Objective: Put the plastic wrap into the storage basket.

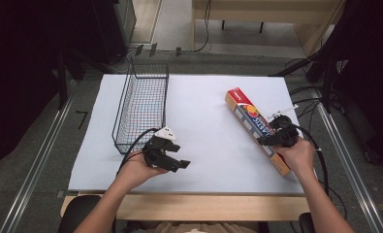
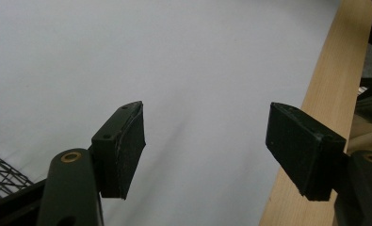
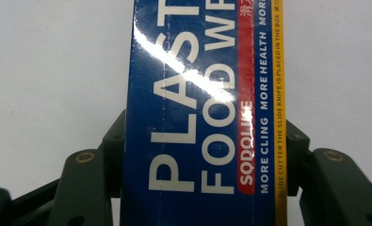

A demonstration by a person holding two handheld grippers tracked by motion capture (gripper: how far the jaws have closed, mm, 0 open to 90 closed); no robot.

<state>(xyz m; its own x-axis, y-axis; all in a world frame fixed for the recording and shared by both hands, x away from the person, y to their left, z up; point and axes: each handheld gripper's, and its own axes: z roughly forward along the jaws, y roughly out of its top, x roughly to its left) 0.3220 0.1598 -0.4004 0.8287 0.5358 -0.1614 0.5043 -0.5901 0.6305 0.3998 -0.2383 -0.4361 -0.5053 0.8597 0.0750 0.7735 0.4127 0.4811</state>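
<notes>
A long box of plastic food wrap (image 1: 255,126), blue with a red end, lies slantwise on the right part of the white table sheet (image 1: 203,136). My right gripper (image 1: 272,140) is shut across the box's near half. In the right gripper view the blue box (image 3: 202,113) sits between the two jaws, and both pads press its long sides. My left gripper (image 1: 178,164) rests low over the sheet near the front edge, just in front of the wire basket (image 1: 141,104). In the left gripper view its jaws stand apart around my left gripper's centre (image 2: 207,146) with bare sheet between them.
The black wire basket stands at the left of the sheet with nothing in it. The wooden table edge (image 1: 203,206) runs along the front. Cables (image 1: 320,160) trail from the grippers, and dark stands flank both sides of the table.
</notes>
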